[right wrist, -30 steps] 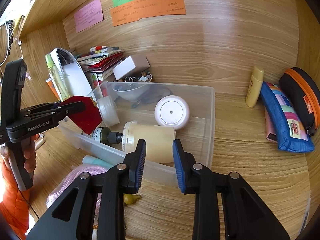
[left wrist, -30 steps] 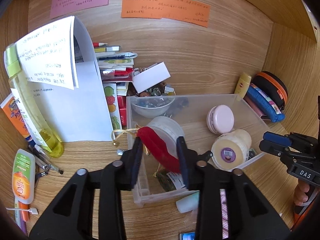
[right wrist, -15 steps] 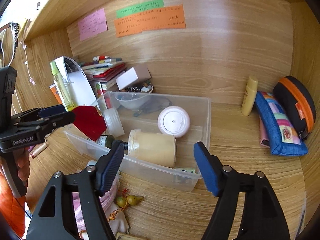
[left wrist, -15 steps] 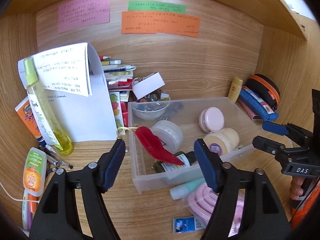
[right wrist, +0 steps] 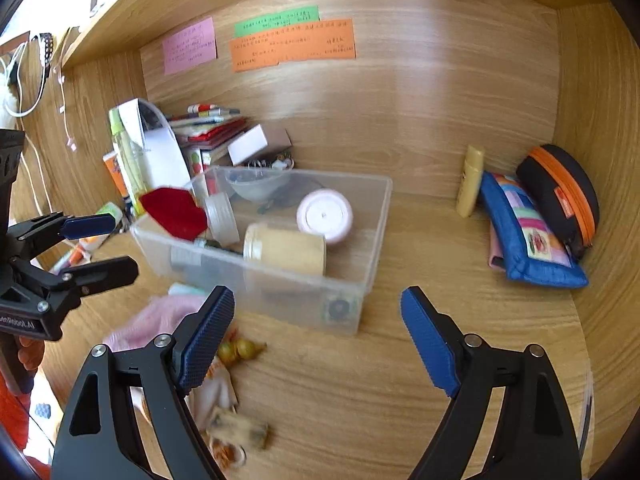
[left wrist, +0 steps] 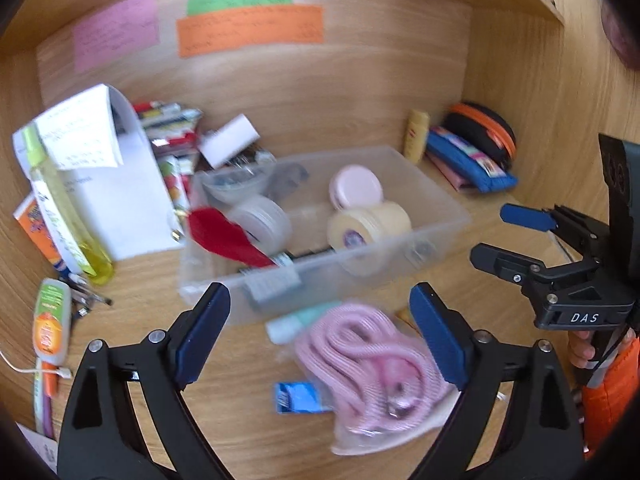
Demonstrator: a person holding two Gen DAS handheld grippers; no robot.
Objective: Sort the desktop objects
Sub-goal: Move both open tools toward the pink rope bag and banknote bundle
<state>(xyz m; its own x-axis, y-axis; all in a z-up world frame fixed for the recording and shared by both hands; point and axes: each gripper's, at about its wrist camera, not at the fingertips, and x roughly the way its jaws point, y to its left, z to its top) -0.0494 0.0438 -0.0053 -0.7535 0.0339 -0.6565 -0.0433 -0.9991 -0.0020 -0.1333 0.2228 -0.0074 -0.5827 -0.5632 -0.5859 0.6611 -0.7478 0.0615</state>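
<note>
Left wrist view: your left tool [left wrist: 320, 332] and right tool [right wrist: 318, 326] are both opening, nothing between them. Clear bin [left wrist: 440, 204] sits mid-bench; red ornament [left wrist: 224, 236] overhangs its edge, so an arm brush could flick it out.

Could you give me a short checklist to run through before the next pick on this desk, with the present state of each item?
1. Left claw empty: ok, jaws opening, nothing between the pads.
2. Right claw empty: ok, jaws opening, only bare desk ahead.
3. Red pouch settled in the clear bin: not ok, it leans over the bin's left rim.
4. Room left in the bin: ok, bare floor shows beside the pink jar.
5. Next item reachable: ok, the pink cord bundle lies loose in front of the bin, below the left claw.
6. Claws apart from each other: ok.
</note>
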